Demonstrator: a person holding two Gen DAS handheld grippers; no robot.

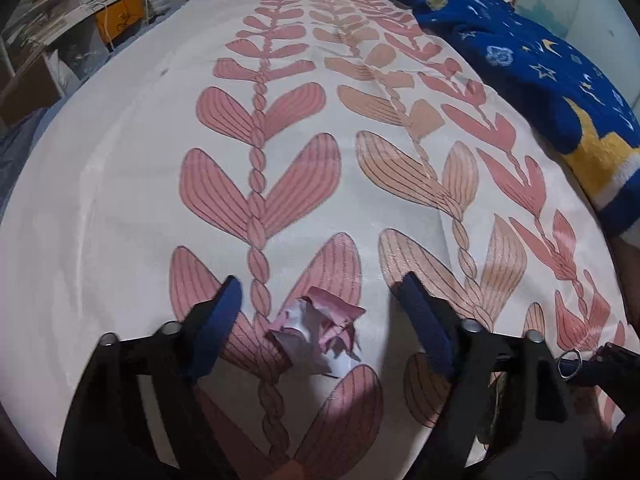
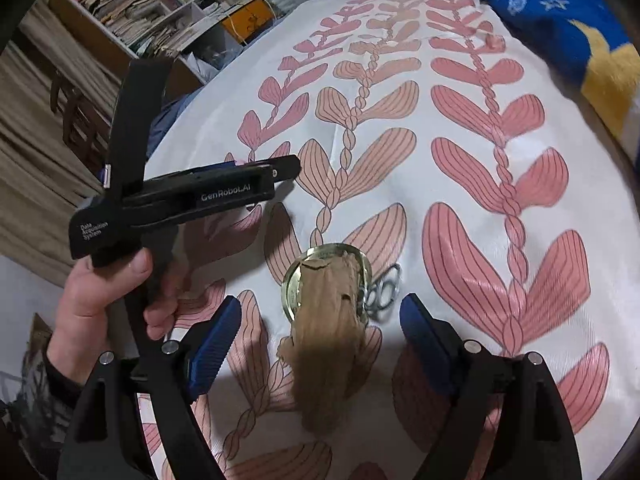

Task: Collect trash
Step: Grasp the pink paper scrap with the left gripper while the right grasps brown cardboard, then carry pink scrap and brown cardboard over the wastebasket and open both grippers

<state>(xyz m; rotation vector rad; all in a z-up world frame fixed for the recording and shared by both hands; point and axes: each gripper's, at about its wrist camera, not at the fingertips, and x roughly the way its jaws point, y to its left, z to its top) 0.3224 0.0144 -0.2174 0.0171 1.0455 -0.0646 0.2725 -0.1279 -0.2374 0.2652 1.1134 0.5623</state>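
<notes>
Crumpled paper (image 1: 316,332) between my left gripper (image 1: 320,304) fingers, wide, not touching, my right gripper (image 2: 320,320) wide around brown wad (image 2: 328,344) on bedspread (image 1: 100,200), holding nothing.

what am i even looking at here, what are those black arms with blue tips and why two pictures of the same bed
No robot here: a person holds a hand-held gripper in each hand, and each carries a fisheye camera looking along its two blue-padded fingers. One picture is from the left gripper, the other from the right gripper. In the right view you also see the left hand holding its tool. Both work over a blanket with a pink leaf print. Between the left fingers lies a crumpled paper; between the right ones, a brown crumpled wad over a shiny lid, with metal rings beside it. Both grippers are open; nothing is held.
</notes>
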